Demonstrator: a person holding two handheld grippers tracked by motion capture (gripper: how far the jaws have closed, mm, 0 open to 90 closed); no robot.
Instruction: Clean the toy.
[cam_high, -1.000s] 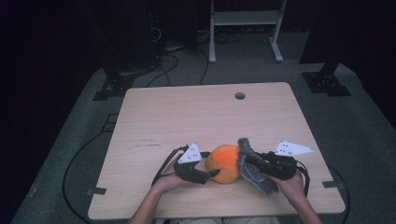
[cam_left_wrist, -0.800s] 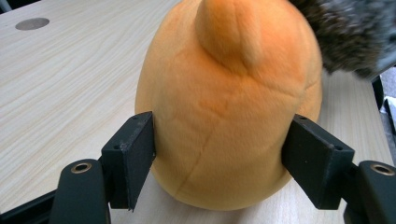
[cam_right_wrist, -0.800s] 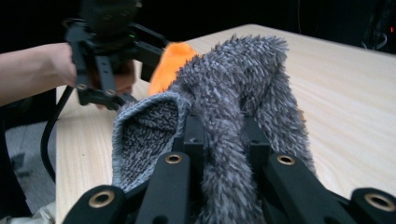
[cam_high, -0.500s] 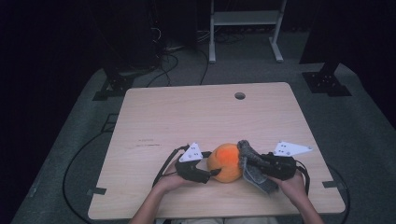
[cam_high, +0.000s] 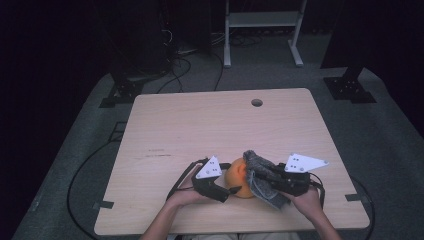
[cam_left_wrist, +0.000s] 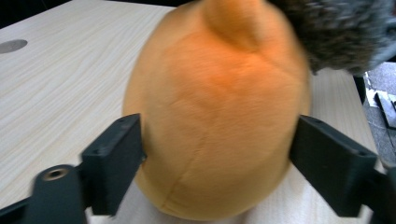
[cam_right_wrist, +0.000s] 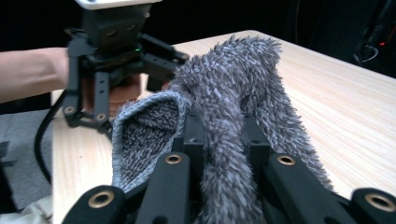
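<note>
An orange plush ball-shaped toy (cam_high: 238, 176) (cam_left_wrist: 215, 112) rests on the wooden table (cam_high: 210, 130) near its front edge. My left gripper (cam_high: 231, 187) (cam_left_wrist: 215, 161) is shut on it, one black jaw pressed on each side. A fuzzy grey cloth (cam_high: 260, 176) (cam_right_wrist: 233, 102) drapes against the toy's right side. The right gripper (cam_high: 261, 176) (cam_right_wrist: 224, 140) is shut on that cloth, which bunches between its jaws and hangs over them. In the right gripper view the left gripper (cam_right_wrist: 112, 60) and the hand behind it stand just past the cloth.
A round cable hole (cam_high: 256, 102) sits in the table's far right part. Black cables (cam_high: 85, 165) trail off the left side onto grey carpet. A white shelf frame (cam_high: 262, 30) and dark stands (cam_high: 350, 80) stand beyond the far edge.
The right gripper with the grey cloth has shifted slightly left, closer against the orange toy. The left gripper has stayed in place on the toy.
</note>
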